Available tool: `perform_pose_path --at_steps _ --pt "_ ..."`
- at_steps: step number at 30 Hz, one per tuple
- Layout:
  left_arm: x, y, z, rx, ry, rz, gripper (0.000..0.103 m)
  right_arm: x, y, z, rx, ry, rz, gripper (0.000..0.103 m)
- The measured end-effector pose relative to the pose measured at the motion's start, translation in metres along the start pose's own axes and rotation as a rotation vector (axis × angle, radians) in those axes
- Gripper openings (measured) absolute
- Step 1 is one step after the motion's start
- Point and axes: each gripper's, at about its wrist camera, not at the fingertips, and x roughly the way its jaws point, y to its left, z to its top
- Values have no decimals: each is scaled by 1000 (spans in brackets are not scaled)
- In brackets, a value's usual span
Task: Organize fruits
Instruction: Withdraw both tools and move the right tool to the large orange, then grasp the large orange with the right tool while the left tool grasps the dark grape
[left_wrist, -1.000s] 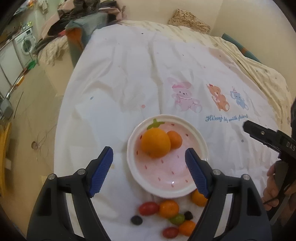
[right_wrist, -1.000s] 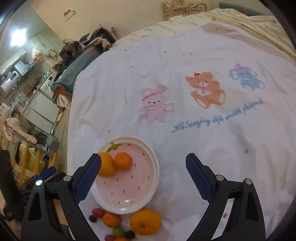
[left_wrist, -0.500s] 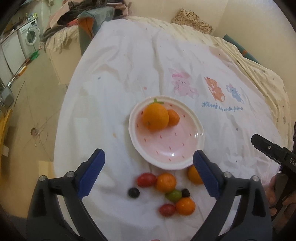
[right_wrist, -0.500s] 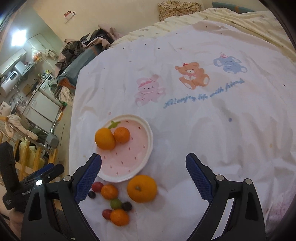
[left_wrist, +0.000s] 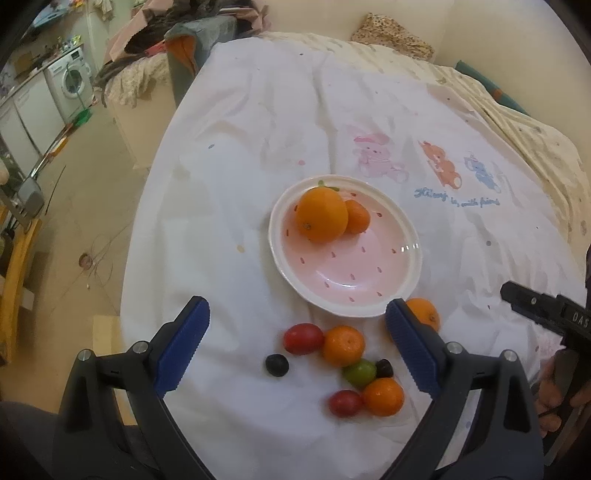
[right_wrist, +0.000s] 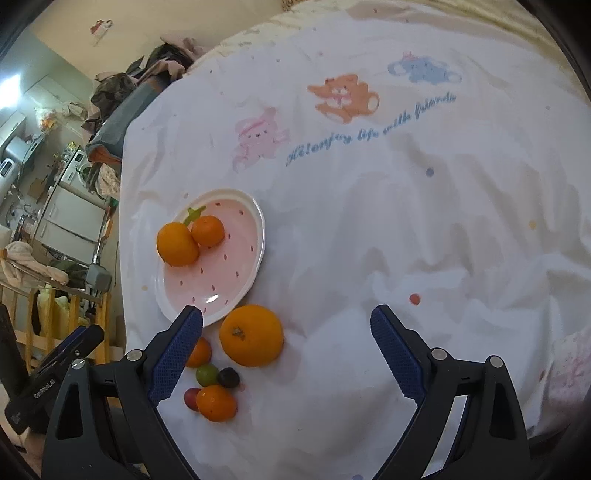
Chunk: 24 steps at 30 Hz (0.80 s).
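A pink strawberry-pattern plate (left_wrist: 369, 269) (right_wrist: 236, 280) on the white cloth holds a large orange (left_wrist: 322, 215) (right_wrist: 177, 243) and a small mandarin (left_wrist: 357, 217) (right_wrist: 207, 230). In front of it lie loose fruits: a big orange (right_wrist: 252, 340) (left_wrist: 423, 312), mandarins (left_wrist: 343, 345) (left_wrist: 383, 397) (right_wrist: 216, 403), red tomatoes (left_wrist: 303, 338) (left_wrist: 345, 403), a green one (left_wrist: 358, 373) (right_wrist: 207, 373) and dark grapes (left_wrist: 277, 364) (right_wrist: 228, 377). My left gripper (left_wrist: 297, 350) is open and empty above the loose fruits. My right gripper (right_wrist: 286, 354) is open and empty, right of the big orange.
The white cloth with cartoon animals (right_wrist: 340, 96) covers a bed. Its left edge (left_wrist: 147, 206) drops to the floor. Clothes are piled on furniture (left_wrist: 199, 33) at the back left, beside a washing machine (left_wrist: 72, 79).
Both grippers have pulled back and up from the plate, so the loose fruits in front of it have come fully into view. Nothing was picked up.
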Motion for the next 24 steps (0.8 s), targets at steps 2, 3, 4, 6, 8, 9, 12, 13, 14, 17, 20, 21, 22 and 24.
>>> perform_pose_path --at_steps 2,3,4,6,8,9,12,13,14,17,20,21,22,24 --pt "2 3 0 -19 8 -3 95 10 2 -1 5 34 14 95" --pt "4 4 0 -24 14 -4 95 15 4 -2 1 52 19 95" --pt "5 5 0 -30 20 -7 95 22 5 -3 -4 74 20 95" --pt "6 7 0 -34 22 -5 95 38 10 -4 -4 130 35 95" --pt "6 6 1 -32 20 0 95 51 15 -7 -9 161 43 95" --pt "7 6 1 -31 21 2 95 57 18 -8 -20 175 33 95" --pt "9 7 0 -30 31 2 95 78 30 -10 -70 209 11 95" --pt "10 7 0 -29 35 4 95 85 34 -11 -83 222 2 95" --pt "10 7 0 -28 38 6 95 93 38 -12 -92 235 -3 95" --pt "13 8 1 -27 42 10 95 109 47 -14 -130 257 -26 95" --pt "16 8 0 -24 42 24 95 122 58 -18 -212 266 -88 93" --pt "17 8 0 -26 45 25 95 124 62 -19 -248 261 -111 91" --pt "18 8 0 -28 49 26 95 125 65 -21 -277 261 -126 88" --pt "19 8 0 -27 52 28 95 124 67 -24 -314 257 -153 82"
